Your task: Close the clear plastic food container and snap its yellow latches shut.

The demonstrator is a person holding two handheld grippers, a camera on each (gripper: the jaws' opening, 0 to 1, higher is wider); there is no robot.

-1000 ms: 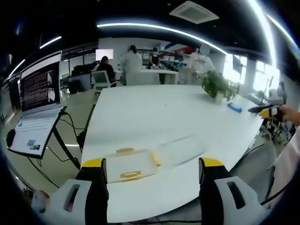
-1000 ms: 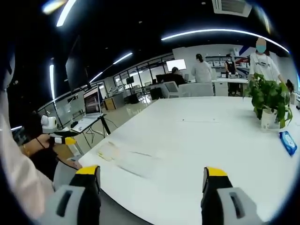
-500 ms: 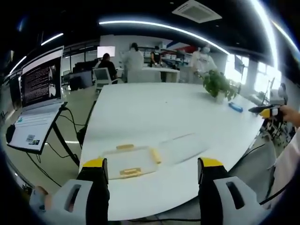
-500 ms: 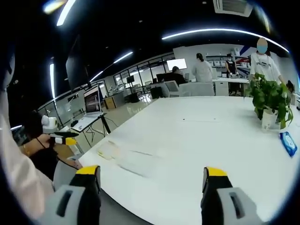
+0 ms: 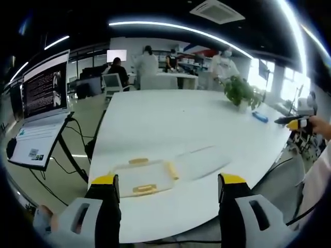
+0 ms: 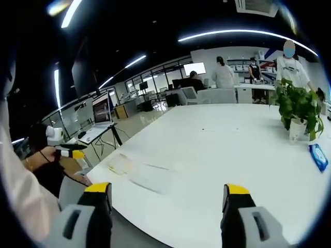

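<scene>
A clear plastic container (image 5: 142, 176) with yellow latches (image 5: 144, 188) lies near the front edge of the white table (image 5: 170, 124), its clear lid (image 5: 201, 159) flat beside it to the right. My left gripper (image 5: 168, 182) stands open just short of it, jaws apart with nothing between them. In the right gripper view the container (image 6: 120, 165) and its lid (image 6: 152, 180) show faintly at the table's left corner. My right gripper (image 6: 166, 190) is open over the table edge. The left gripper (image 6: 67, 151) shows at far left, the right gripper (image 5: 295, 123) at far right.
A potted plant (image 6: 298, 111) and a blue packet (image 6: 317, 155) sit at the table's far right. A laptop on a stand (image 5: 41, 111) is left of the table, cables below it. People stand at desks in the background. A person's sleeve (image 6: 18, 191) fills the left side.
Both views have shifted slightly; the container sits a touch lower in the left gripper view. Nothing on the table has moved.
</scene>
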